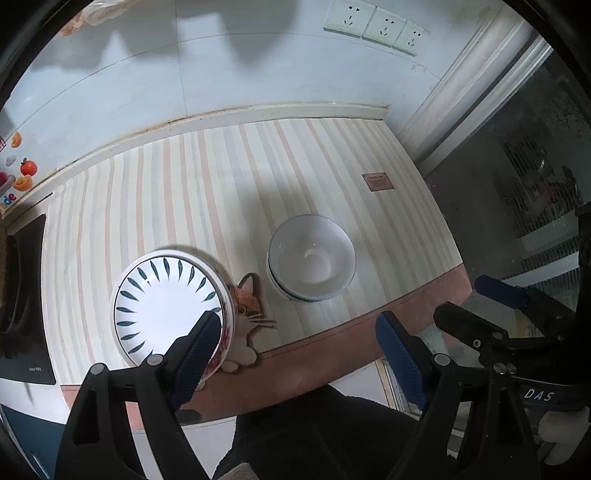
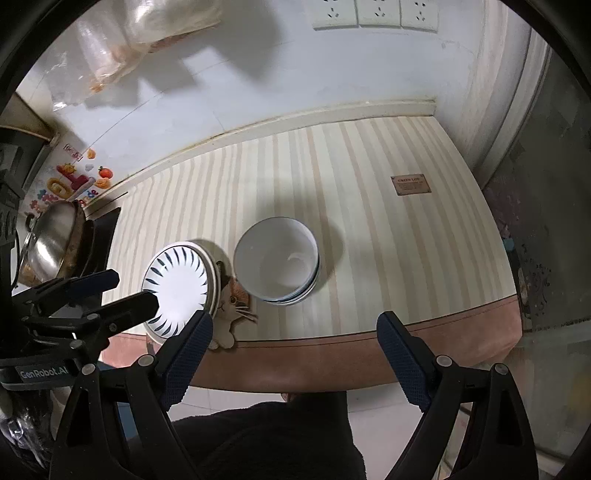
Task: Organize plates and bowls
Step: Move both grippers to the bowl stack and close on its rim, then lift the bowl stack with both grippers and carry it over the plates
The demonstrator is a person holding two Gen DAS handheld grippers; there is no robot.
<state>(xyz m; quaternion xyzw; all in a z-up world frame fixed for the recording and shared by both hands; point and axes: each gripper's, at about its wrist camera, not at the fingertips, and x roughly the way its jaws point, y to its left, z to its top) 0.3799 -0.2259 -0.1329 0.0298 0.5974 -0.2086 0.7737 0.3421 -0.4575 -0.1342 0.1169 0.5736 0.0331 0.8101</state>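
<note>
A stack of plates (image 1: 162, 314) with a blue leaf-patterned plate on top sits near the front left of the striped tablecloth (image 1: 221, 184). To its right is a nested stack of white bowls (image 1: 312, 258) with blue rims. My left gripper (image 1: 299, 332) hangs open above the table's front edge, nothing between its fingers; its left finger (image 1: 201, 343) overlaps the plates' near rim in the picture. In the right wrist view, the plates (image 2: 177, 284) and the bowls (image 2: 277, 258) lie ahead of my right gripper (image 2: 295, 332), which is open and holds nothing. The left gripper (image 2: 135, 288) shows beside the plates.
A cat-shaped mat (image 1: 247, 314) lies between plates and bowls. A cooktop (image 2: 99, 243) with a steel pot (image 2: 51, 236) stands at the left. Wall sockets (image 2: 373, 13) and a hanging plastic bag (image 2: 122, 48) are behind. A glass door (image 1: 535, 184) is at the right. A person's dark clothing (image 2: 266, 443) fills the bottom.
</note>
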